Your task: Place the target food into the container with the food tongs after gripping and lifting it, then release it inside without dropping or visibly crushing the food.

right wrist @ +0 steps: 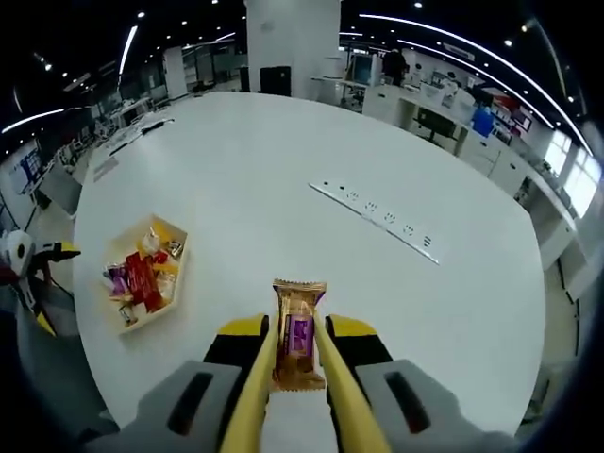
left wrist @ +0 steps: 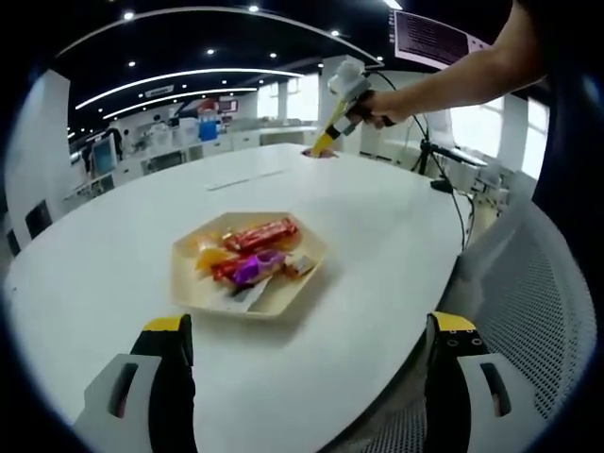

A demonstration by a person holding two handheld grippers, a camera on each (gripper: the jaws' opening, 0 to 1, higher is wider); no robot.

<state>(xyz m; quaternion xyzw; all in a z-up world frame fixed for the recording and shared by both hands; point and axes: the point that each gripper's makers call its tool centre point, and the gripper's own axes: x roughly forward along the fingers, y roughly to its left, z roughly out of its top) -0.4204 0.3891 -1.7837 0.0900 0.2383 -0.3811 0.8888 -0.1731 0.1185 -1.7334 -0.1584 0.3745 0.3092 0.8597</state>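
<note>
Broadly, the white table is a smooth rounded slab with much bare surface; in the right gripper view its far edge curves from nine o'clock over to three o'clock, and a strip of power sockets lies at about two o'clock. The right gripper holds yellow tongs whose two blades close on a snack packet, a glossy tan wrapper with a purple label and crimped ends, lying flat on the table at centre. The container, a shallow pale angular tray of bright wrapped snacks, sits at nine o'clock, well apart from the packet. In the left gripper view the left gripper stands wide open and grips nothing, with the tray just ahead and the table's near edge curving off toward four o'clock beside a mesh chair. At one o'clock a person's hand carries the other gripper.
</note>
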